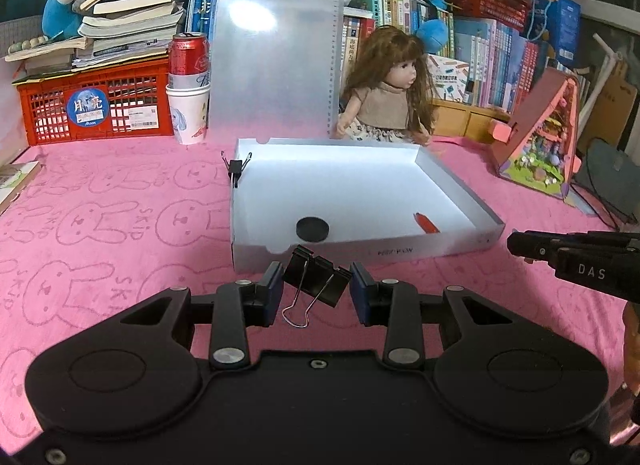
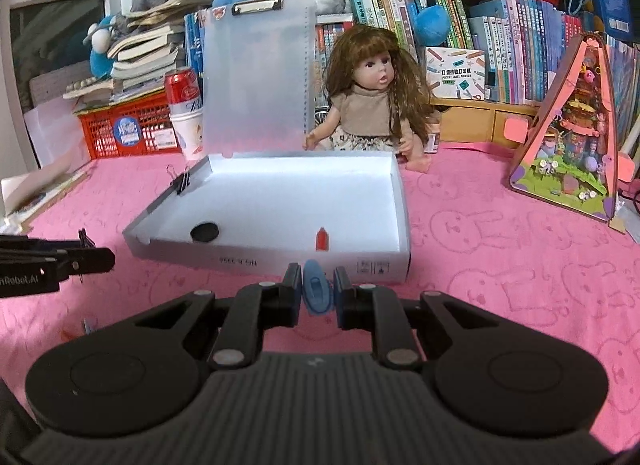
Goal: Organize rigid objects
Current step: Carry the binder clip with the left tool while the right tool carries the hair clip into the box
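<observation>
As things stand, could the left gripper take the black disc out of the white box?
Probably not yet. The left gripper is shut on a black binder clip, so its jaws are occupied. The path itself looks free: the black disc lies uncovered just behind the low front wall of the white box.

Doll (image 1: pixel 390 95), books (image 1: pixel 496 53), red crate (image 1: pixel 96 105)

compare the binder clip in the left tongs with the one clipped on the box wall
The held binder clip is off the cloth, gripped by the left tongs; the clipped binder clip bites the white box wall. The held one looks larger, though it is nearer the camera. It hangs tilted with a wire handle drooping; the other's handles stick up. Both are black with silver wire handles.
</observation>
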{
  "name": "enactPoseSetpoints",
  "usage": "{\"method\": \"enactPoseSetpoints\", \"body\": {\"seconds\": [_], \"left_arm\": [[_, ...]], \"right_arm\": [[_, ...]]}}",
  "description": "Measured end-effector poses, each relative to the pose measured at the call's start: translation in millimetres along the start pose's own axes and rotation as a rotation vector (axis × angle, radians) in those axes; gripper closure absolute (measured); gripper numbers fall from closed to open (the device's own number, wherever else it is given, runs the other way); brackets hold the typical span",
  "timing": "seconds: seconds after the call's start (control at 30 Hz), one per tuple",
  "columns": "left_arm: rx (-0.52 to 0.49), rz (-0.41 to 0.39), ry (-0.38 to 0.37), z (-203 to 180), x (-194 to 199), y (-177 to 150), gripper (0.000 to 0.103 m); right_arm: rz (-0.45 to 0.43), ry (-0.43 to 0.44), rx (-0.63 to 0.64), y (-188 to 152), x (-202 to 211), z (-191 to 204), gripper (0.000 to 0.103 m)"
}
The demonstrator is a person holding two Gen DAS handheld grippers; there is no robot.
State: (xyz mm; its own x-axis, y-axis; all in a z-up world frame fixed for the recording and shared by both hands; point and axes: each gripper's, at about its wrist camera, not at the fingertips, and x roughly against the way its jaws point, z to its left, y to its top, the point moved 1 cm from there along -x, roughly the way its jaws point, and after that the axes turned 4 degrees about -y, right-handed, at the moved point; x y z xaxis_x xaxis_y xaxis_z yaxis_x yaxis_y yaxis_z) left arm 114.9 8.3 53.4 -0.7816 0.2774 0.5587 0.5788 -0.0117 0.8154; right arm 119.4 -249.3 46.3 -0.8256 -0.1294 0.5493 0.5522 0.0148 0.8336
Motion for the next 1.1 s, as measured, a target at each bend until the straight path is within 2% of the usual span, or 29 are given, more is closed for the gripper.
{"method": "enactPoseSetpoints", "body": {"seconds": [0.47, 0.63, 1.1], "left_arm": [[0.060, 0.022, -0.007, 2, -37, 34, 0.069], [0.054, 0.033, -0.004, 0, -54, 50, 0.069], [0.116, 0.126, 0.013, 10, -121, 85, 0.069]], "right_arm": [[0.054, 0.024, -0.096, 22, -37, -9, 0.082], [0.080, 0.035, -0.139, 33, -53, -15, 0.082], [0.146, 0.048, -0.253, 63, -107, -22, 0.082]]}}
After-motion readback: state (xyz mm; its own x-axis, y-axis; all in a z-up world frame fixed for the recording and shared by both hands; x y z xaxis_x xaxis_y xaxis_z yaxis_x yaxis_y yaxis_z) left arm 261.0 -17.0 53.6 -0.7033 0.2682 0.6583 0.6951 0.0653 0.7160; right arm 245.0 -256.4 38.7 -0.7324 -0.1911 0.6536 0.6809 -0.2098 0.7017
